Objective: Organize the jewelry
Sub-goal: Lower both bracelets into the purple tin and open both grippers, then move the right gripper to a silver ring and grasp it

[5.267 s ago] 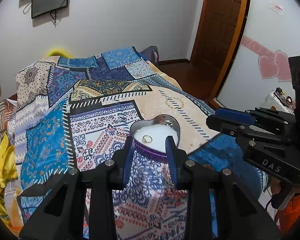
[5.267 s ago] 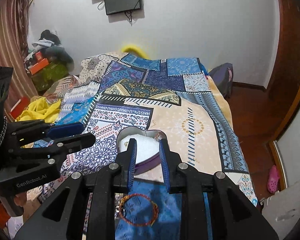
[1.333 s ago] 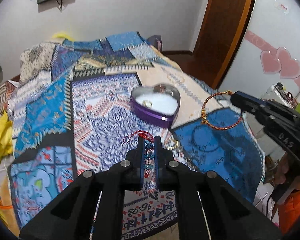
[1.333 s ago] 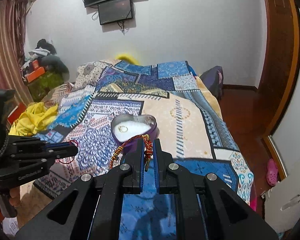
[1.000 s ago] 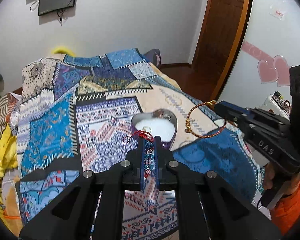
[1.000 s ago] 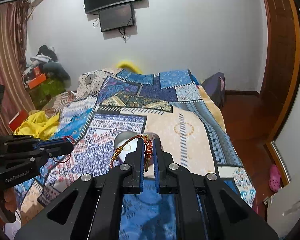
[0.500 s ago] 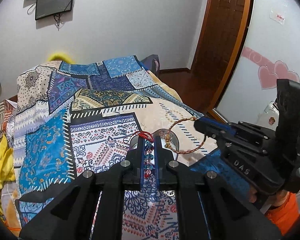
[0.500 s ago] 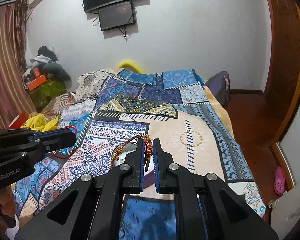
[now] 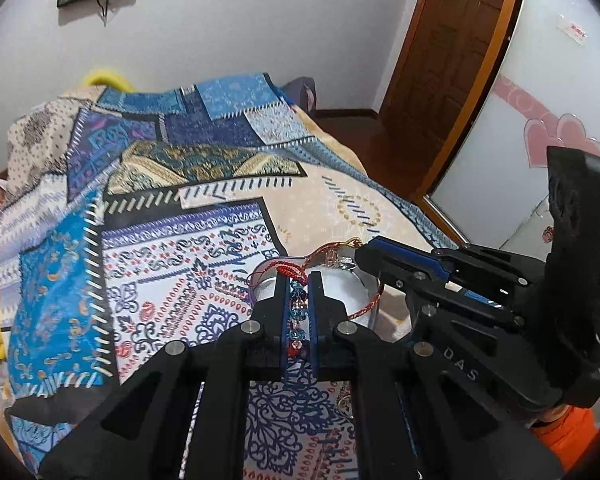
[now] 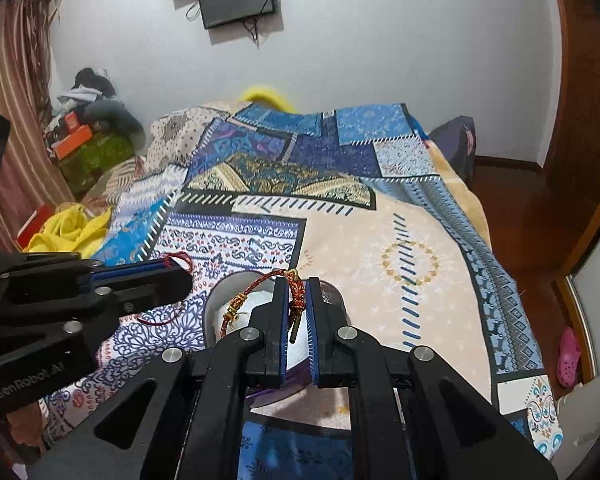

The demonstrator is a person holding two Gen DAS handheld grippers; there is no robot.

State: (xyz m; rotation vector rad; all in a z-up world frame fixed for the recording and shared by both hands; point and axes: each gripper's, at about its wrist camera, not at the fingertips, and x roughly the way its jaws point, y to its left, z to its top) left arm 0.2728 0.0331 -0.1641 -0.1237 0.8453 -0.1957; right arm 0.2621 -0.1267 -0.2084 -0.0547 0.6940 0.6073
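My left gripper [image 9: 298,280] is shut on a beaded bracelet [image 9: 296,308] with a red cord loop. My right gripper [image 10: 297,286] is shut on a red-and-gold bangle [image 10: 252,292]. Both hang just above the heart-shaped purple box [image 9: 342,292] with its white lining, which sits on the patchwork bedspread [image 9: 188,248]. In the right wrist view the box [image 10: 216,308] lies right under the fingers, mostly hidden. The right gripper [image 9: 364,254] shows in the left wrist view, the left gripper [image 10: 180,268] in the right wrist view, tips close together over the box.
The bed's right edge drops to a wooden floor [image 10: 540,240] by a brown door [image 9: 460,60]. Yellow cloth [image 10: 72,228] and piled boxes [image 10: 84,140] lie left of the bed. Small jewelry [image 9: 346,400] lies on the spread near the front.
Both grippers closed on their bracelets, lifted them off the spread and moved together toward the heart box. In the last half second they came lower and closer over it.
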